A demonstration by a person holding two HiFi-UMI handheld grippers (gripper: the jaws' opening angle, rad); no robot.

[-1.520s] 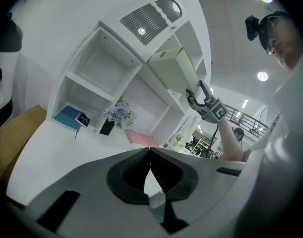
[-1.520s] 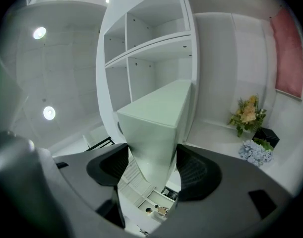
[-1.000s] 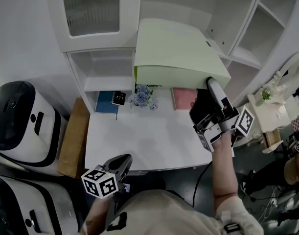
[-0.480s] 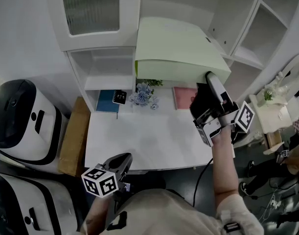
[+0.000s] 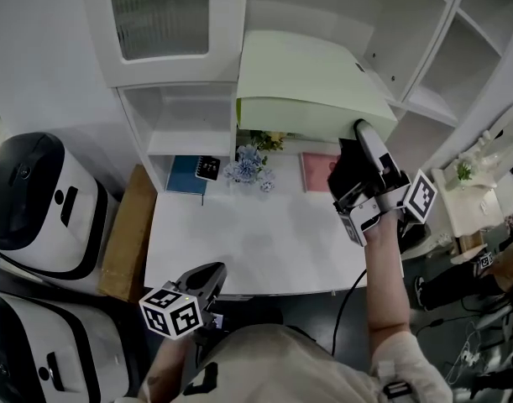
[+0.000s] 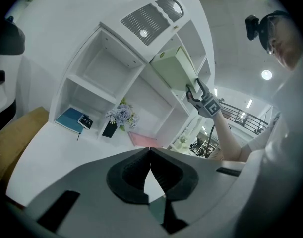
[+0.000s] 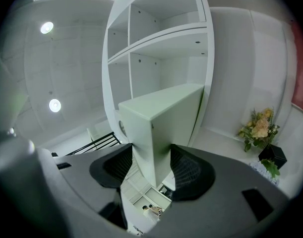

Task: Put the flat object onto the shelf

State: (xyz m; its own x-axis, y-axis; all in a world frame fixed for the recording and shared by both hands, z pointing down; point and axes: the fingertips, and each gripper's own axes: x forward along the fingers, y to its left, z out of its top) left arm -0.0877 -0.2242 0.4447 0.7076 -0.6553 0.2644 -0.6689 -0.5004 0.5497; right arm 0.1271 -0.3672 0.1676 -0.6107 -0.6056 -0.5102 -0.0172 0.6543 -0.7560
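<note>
A flat pale green box point(image 5: 311, 82) hangs tilted in front of the white shelf unit point(image 5: 428, 99), above the desk. My right gripper point(image 5: 363, 137) is shut on its near right corner, and its pads point(image 7: 188, 170) press on both faces of the box point(image 7: 161, 118). The box's far end points into the middle shelf bay. My left gripper point(image 5: 207, 280) stays low at the desk's near edge, shut with nothing between its pads point(image 6: 136, 170). Its own view looks up at the box point(image 6: 173, 68) and the right gripper point(image 6: 197, 90).
On the white desk point(image 5: 256, 242), under the shelves, lie a blue notebook point(image 5: 183, 175), a small black card point(image 5: 206, 168), a flower pot point(image 5: 252, 164) and a pink book point(image 5: 316, 170). A glass cabinet door point(image 5: 159, 15) is upper left. White and black machines point(image 5: 29, 200) and a brown box point(image 5: 126, 233) stand left.
The green box and the right gripper have crept slightly up and toward the shelf, so yellow flowers now show under the box's edge. The left gripper has not moved.
</note>
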